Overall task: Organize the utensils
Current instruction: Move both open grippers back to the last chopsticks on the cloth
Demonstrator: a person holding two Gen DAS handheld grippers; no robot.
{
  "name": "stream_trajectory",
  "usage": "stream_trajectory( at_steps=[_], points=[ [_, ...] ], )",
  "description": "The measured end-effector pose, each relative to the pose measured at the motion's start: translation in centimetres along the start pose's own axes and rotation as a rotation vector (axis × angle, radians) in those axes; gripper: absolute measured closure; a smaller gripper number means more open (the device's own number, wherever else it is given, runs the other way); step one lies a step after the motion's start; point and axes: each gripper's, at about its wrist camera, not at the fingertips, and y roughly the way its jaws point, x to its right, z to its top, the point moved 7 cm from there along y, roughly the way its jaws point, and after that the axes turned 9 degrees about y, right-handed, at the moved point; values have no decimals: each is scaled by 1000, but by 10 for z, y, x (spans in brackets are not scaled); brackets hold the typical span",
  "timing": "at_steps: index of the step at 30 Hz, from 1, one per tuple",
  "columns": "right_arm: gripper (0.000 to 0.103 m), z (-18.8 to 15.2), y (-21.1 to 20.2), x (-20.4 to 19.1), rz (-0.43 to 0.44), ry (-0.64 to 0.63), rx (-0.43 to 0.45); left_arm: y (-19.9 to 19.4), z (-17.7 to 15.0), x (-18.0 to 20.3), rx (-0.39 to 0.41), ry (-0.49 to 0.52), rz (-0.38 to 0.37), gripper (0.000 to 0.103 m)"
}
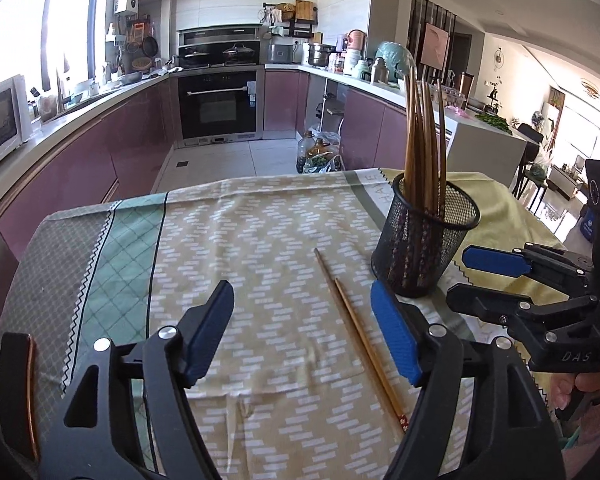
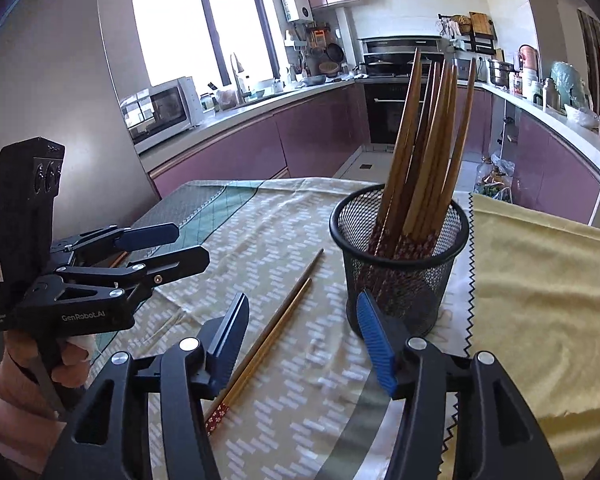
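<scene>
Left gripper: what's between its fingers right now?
Only the two loose chopsticks on the cloth, untouched, between the left gripper's open fingers, in the left wrist view.

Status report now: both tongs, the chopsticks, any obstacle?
Left tongs open, empty. Right tongs open, empty. Two brown wooden chopsticks flat on patterned cloth, beside black mesh cup. No obstacle.

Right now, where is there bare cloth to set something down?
Free: the patterned cloth left of the two loose chopsticks, out to the green band, and the yellow cloth right of the mesh cup. Crowded: between chopsticks and cup.
</scene>
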Motion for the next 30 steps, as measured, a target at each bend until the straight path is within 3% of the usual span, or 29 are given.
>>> stream_trajectory(
  at_steps=[11, 27, 30],
  points=[
    [50, -49, 33, -22, 20, 0, -164, 14, -38, -7, -71, -50, 1, 33],
    [58, -62, 35, -21, -53, -41, -189, 17, -49, -5, -91, -57, -22, 33],
    [65, -60, 38, -21, -68, -40, -197, 19, -49, -3, -94, -52, -28, 33]
  ],
)
